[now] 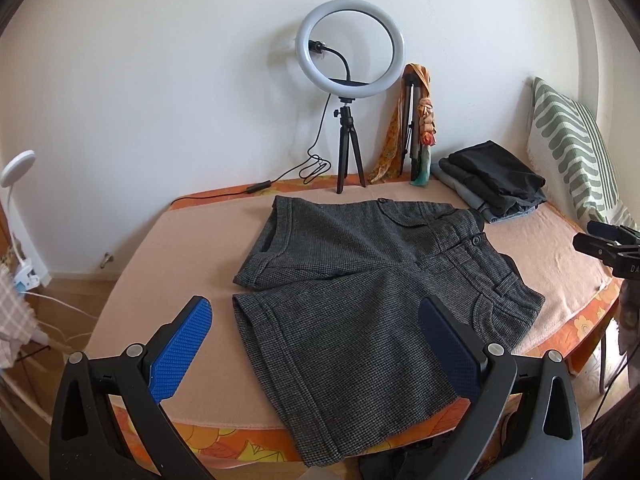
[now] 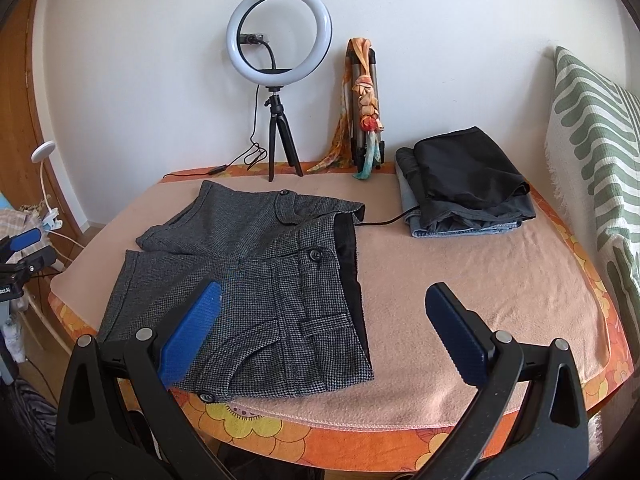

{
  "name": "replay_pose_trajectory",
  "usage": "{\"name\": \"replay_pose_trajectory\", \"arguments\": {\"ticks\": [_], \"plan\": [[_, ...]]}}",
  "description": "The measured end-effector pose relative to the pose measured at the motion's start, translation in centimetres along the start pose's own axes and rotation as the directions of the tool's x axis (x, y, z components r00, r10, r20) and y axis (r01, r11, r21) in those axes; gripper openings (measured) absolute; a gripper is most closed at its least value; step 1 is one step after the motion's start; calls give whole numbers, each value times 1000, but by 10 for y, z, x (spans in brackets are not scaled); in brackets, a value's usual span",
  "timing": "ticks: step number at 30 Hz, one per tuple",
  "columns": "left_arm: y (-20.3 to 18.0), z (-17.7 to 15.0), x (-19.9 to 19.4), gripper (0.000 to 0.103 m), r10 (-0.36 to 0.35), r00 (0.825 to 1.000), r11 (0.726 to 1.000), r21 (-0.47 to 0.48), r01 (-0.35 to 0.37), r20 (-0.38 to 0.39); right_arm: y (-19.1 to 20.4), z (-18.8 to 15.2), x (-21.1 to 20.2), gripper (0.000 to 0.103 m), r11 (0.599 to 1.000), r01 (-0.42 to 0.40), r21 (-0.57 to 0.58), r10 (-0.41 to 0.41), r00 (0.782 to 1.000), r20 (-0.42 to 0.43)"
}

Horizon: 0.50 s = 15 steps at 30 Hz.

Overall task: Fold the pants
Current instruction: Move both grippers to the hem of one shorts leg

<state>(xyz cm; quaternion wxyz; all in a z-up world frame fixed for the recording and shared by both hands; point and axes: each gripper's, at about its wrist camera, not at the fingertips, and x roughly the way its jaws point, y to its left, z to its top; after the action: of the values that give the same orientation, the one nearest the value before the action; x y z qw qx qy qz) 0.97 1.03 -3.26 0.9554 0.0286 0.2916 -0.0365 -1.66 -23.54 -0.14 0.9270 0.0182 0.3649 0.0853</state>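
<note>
Over a peach blanket [image 2: 480, 280] spread on an orange flowered cover [image 2: 256, 428], against a white wall [image 2: 440, 40]. Grey checked shorts [image 2: 256, 280] lying flat and unfolded at the blanket's middle, waistband toward three o'clock, legs toward nine. Behind, at twelve o'clock, a ring light [image 2: 279, 36] on a small tripod [image 2: 280, 140]; beside it a second tripod draped with an orange scarf [image 2: 362, 92]. At two o'clock, a stack of folded clothes [image 2: 468, 184]; beyond, a green-striped pillow [image 2: 592, 128]. At nine o'clock, a white clip lamp [image 2: 44, 184]. No readable writing anywhere. Left gripper [image 1: 316, 348] hovering with jaws wide apart, holding nothing; right gripper [image 2: 320, 336] likewise spread, empty, above the waistband end.
</note>
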Motion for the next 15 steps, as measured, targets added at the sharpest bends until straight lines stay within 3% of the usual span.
{"name": "replay_pose_trajectory", "arguments": {"ticks": [4, 8, 15], "plan": [[-1, -9, 11, 102, -72, 996, 996, 40, 74, -44, 12, -12, 18, 99, 992, -56, -114, 49, 997, -60], [-7, -23, 22, 100, -100, 988, 988, 104, 112, -114, 17, -30, 32, 92, 976, -95, -197, 71, 990, -125], [-11, -47, 39, 86, -191, 953, 970, 104, 220, -235, 22, -61, 56, 86, 943, -180, -281, 112, 964, -239]]}}
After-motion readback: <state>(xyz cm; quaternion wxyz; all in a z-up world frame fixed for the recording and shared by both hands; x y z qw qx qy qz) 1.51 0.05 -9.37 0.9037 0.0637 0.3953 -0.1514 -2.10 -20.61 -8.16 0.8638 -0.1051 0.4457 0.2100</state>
